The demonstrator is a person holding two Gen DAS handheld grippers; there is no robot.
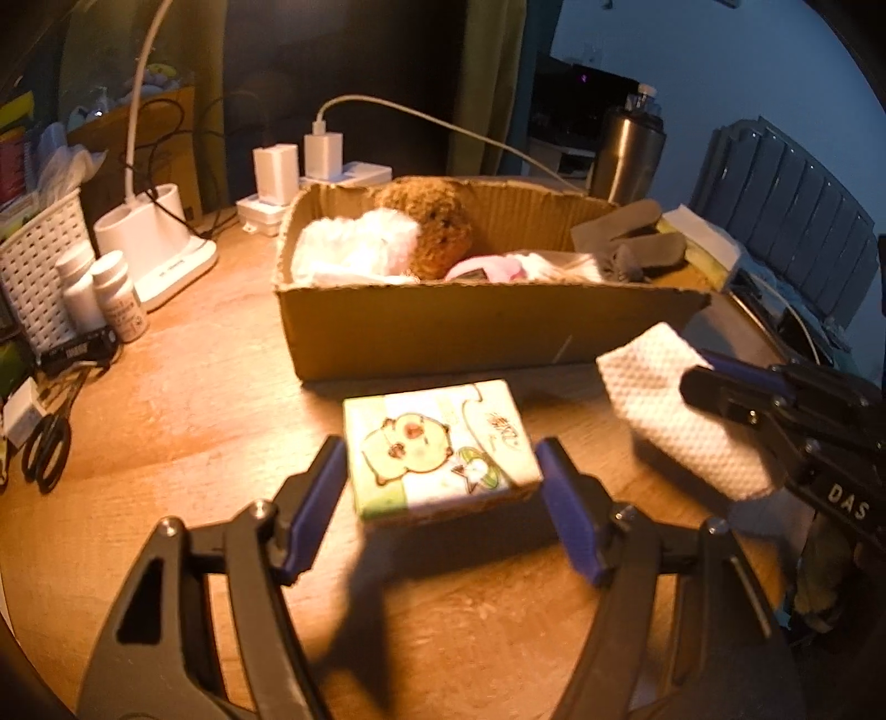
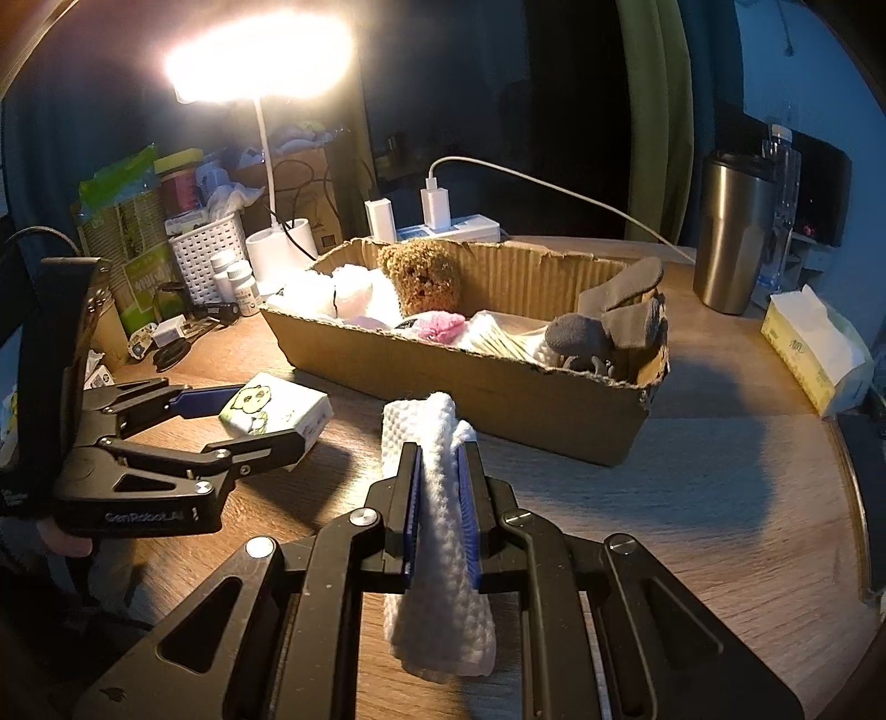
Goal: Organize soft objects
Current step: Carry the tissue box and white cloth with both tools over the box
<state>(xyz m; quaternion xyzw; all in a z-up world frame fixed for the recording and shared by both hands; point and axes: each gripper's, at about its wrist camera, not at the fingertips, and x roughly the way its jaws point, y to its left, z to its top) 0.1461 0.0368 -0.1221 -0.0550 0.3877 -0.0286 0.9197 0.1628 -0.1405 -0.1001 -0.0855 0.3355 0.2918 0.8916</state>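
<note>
— What have I got in the grippers?

— My right gripper (image 2: 440, 487) is clamped on a folded white cloth (image 2: 437, 531), waffle-textured and limp, hanging out both ends of the blue pads. My left gripper (image 1: 440, 501) stands apart around a small rectangular tissue pack (image 1: 443, 448); whether the pads press its glossy wrapper, printed with a green cartoon animal, I cannot tell. The pack lies flat on the wooden table (image 1: 166, 432), just before the box.

— And the box?

— One long cardboard box (image 1: 443, 332), corrugated, its top edges torn. Inside I count a brown curly plush toy (image 1: 437, 227), a fluffy white piece (image 1: 354, 243) at the left end, something pink and fuzzy (image 2: 437, 324) in the middle, and dark grey felt-like pieces (image 2: 609, 327) at the right end.

— Around it?

— One steel tumbler (image 2: 731, 232), smooth and cylindrical; one soft tissue packet (image 2: 814, 343) with a sheet sticking up; two white pill bottles (image 1: 105, 293); one woven white plastic basket (image 1: 39, 266); one pair of black scissors (image 1: 47, 448); one lit desk lamp (image 2: 260, 50).
</note>
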